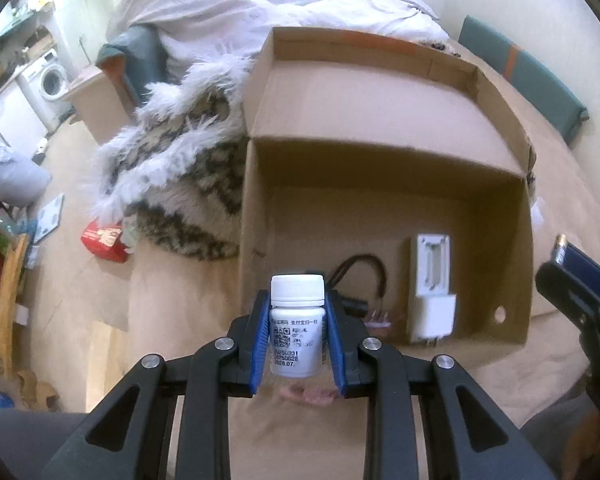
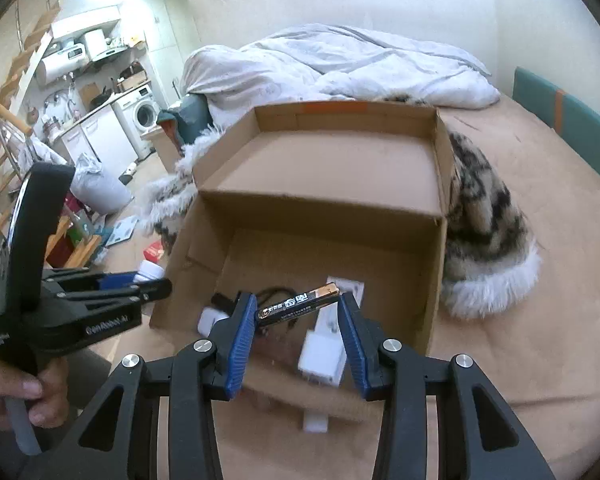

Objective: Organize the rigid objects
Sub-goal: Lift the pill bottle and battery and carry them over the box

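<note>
My left gripper is shut on a white pill bottle with a white cap, held upright just in front of the near wall of an open cardboard box. My right gripper is shut on a black and gold battery, held crosswise above the box's near edge. Inside the box lie a white charger, a black cable and a small pink item. The right gripper shows at the right edge of the left wrist view; the left gripper shows at the left of the right wrist view.
The box sits on a bed with a tan sheet. A furry patterned blanket lies against the box's left side and a white duvet lies behind. A red packet lies on the floor at left. A teal headboard stands at right.
</note>
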A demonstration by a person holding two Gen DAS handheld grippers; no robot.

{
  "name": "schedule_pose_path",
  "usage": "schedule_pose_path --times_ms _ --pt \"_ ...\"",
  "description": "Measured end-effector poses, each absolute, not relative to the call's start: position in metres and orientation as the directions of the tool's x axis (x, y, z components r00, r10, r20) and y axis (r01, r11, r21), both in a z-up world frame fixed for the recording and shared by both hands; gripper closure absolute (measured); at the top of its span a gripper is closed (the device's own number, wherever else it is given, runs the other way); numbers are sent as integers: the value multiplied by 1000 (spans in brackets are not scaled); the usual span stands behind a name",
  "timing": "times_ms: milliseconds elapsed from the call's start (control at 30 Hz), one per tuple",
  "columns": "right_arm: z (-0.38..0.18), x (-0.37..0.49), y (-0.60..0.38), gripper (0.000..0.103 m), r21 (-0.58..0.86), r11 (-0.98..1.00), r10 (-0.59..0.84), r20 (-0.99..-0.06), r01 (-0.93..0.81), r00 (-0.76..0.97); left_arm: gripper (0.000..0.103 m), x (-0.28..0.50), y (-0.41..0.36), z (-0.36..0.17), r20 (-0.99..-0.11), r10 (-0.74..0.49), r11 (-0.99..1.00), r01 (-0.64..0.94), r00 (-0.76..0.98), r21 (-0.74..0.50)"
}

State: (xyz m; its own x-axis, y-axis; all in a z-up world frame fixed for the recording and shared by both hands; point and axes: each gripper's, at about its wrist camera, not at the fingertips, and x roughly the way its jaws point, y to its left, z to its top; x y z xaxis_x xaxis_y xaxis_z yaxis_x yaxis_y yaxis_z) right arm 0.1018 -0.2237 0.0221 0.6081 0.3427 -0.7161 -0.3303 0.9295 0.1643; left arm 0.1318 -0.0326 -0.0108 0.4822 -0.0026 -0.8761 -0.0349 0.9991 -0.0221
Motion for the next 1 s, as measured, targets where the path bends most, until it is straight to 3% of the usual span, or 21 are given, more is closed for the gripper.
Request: schedule_pose_path --times_ms 200,533,1000 --pt "29 138 -217 59 149 932 332 -716 -330 614 79 156 -39 -15 -872 0 1000 -21 489 -11" --pt "-39 169 -218 59 182 947 295 -821 -266 489 79 179 -37 -56 -898 -28 999 -27 439 -44" --pt "-63 174 -203 59 184 943 291 -860 -277 419 79 185 -30 -79 -914 -19 1000 -13 404 -27"
